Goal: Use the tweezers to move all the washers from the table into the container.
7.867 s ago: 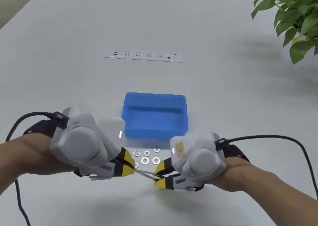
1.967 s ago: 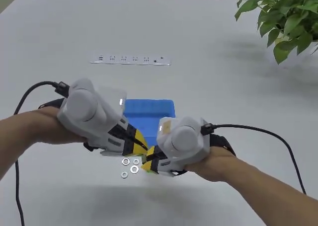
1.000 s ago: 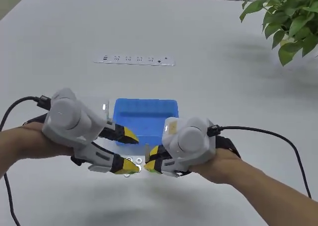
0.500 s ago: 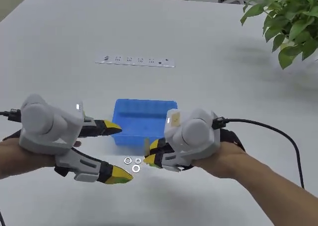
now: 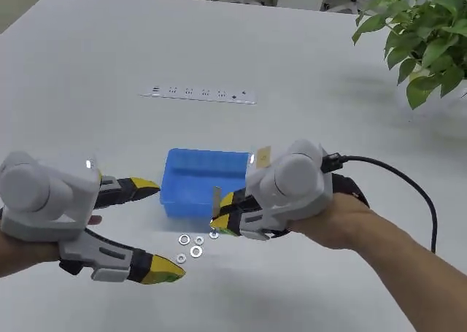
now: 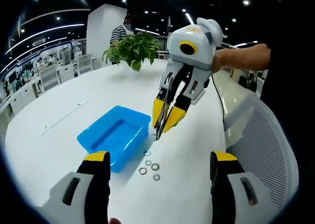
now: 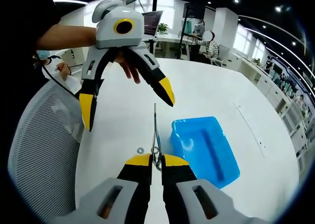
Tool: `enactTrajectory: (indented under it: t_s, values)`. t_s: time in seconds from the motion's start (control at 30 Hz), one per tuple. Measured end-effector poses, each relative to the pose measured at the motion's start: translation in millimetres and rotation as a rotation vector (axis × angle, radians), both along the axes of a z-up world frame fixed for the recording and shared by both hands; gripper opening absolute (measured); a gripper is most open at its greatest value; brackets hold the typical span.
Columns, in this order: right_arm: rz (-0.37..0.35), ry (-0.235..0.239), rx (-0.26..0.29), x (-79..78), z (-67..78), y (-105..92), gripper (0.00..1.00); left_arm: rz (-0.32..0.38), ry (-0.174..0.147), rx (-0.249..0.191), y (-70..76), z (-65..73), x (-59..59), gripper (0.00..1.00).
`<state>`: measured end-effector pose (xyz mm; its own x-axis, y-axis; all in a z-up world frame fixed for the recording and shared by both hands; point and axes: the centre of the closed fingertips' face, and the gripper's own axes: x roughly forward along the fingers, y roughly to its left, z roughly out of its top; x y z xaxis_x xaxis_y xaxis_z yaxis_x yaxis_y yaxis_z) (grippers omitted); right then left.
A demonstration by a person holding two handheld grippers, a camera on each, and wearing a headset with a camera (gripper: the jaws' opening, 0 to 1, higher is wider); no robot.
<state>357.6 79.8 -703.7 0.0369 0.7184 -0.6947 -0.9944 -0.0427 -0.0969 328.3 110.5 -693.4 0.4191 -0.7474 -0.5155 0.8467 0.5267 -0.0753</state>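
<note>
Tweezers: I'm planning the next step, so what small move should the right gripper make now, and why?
Probably lower the right gripper until the tweezers reach the nearest washer. Its fingers are shut on the tweezers, above washers lying on the table beside the blue container; the left gripper is open, apart.

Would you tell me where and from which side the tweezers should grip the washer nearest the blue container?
I'd pinch its ring: one tip of the tweezers through the hole of the washer, one outside, coming steeply from the side away from the container, since it lies flat on the table.
</note>
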Motion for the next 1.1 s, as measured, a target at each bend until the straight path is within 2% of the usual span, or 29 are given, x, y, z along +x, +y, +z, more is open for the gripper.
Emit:
enactTrajectory:
  t_s: [0.3, 0.5, 0.73, 1.1]
  values:
    - [-0.014, -0.015, 0.018, 17.8, 19.5, 0.0, 0.07, 0.019, -0.010, -0.010, 0.7, 6.0, 1.3, 0.96]
    - [-0.024, -0.021, 0.022, 32.8, 24.5, 0.2, 0.07, 0.030, -0.015, -0.011, 1.9, 9.0, 3.8, 0.98]
    - [-0.035, -0.029, 0.028, 47.7, 24.0, 0.7, 0.07, 0.039, -0.017, -0.036, -0.1, 14.6, 5.7, 0.99]
    - [-0.058, -0.041, 0.031, 69.1, 15.3, 1.7, 0.08, 0.040, -0.022, -0.038, -0.5, 13.9, 11.7, 0.99]
